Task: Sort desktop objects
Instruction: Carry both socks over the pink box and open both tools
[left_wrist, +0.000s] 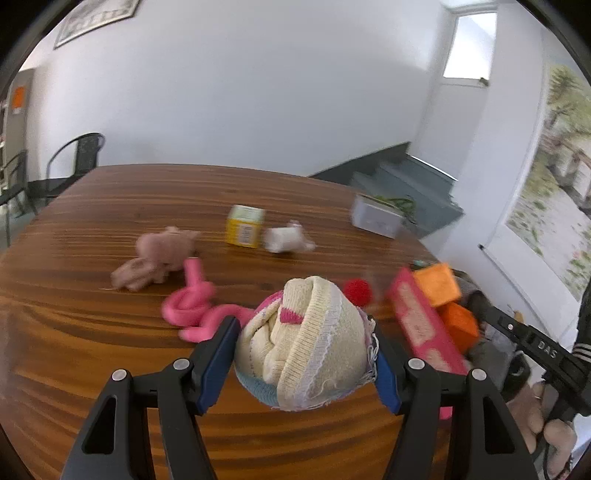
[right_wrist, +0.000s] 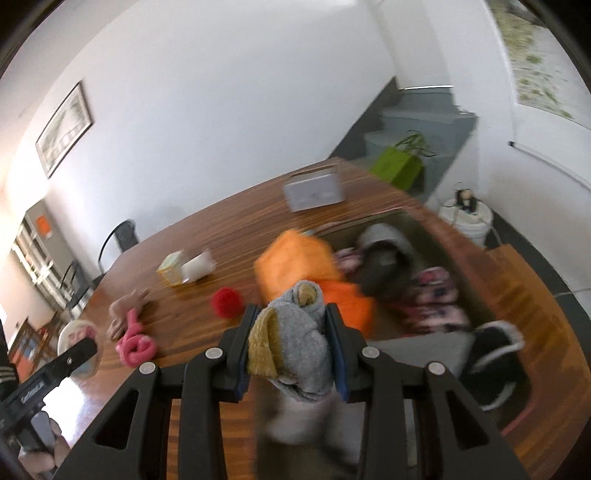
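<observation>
Left gripper (left_wrist: 306, 354) clamped on cream rolled sock bundle (left_wrist: 303, 339), jaws half spread, above wooden table (left_wrist: 110, 350). Pink knotted rope (left_wrist: 192, 306) at 10 o'clock, pink plush pig (left_wrist: 159, 254) beyond.

Right gripper (right_wrist: 291, 347) squeezed narrow on grey-and-mustard sock roll (right_wrist: 291, 339). Orange boxes (right_wrist: 295, 262) at 12 o'clock, red pom-pom (right_wrist: 226, 302) at 10.

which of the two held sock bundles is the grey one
The grey and mustard sock bundle in the right hand-held gripper. The left hand-held gripper holds a cream sock bundle with pink trim.
</observation>
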